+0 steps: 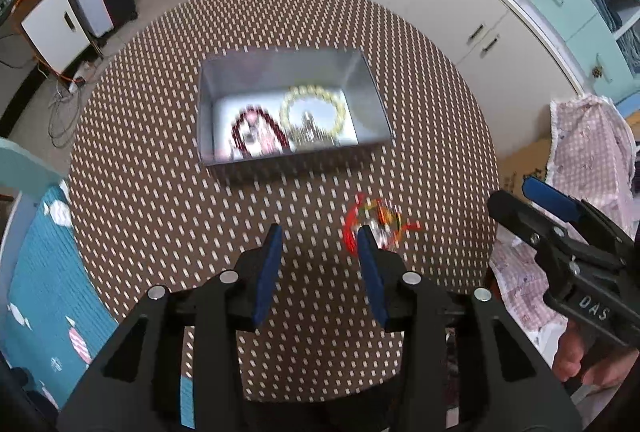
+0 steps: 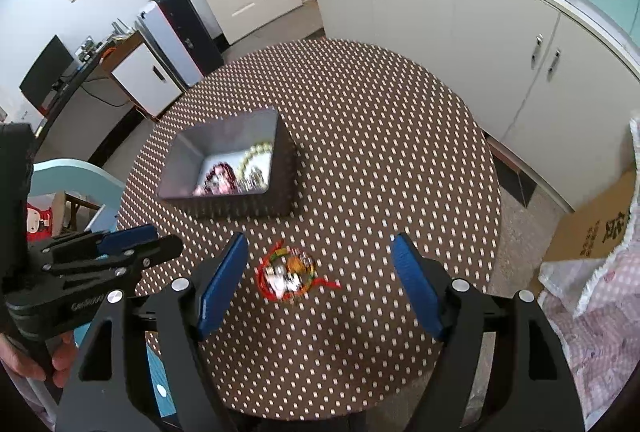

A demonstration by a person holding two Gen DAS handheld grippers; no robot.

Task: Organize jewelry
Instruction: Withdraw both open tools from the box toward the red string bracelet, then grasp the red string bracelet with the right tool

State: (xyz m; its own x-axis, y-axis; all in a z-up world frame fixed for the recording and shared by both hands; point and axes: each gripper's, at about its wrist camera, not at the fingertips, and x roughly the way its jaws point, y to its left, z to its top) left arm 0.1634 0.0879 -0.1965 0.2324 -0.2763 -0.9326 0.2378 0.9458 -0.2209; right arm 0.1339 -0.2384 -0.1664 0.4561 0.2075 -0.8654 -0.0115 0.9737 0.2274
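A grey metal box (image 1: 208, 120) (image 2: 180, 160) stands on the round brown dotted table (image 1: 160, 212) (image 2: 380, 152). Inside lie a pale yellow bead bracelet (image 1: 338, 108) (image 2: 252, 152) and a dark red bead bracelet (image 1: 240, 124) (image 2: 218, 172). A red cord bracelet with coloured charms (image 1: 376, 220) (image 2: 288, 272) lies on the table in front of the box. My left gripper (image 1: 320, 236) is open and empty, its right finger just beside the cord bracelet. My right gripper (image 2: 320, 244) is open wide and empty above the cord bracelet.
White cabinets (image 2: 440, 12) run behind and right of the table. A pink checked cloth (image 1: 588, 152) (image 2: 592, 312) hangs at the right. A blue chair (image 1: 40, 272) stands at the left. A cardboard box (image 2: 596, 216) sits on the floor at the right.
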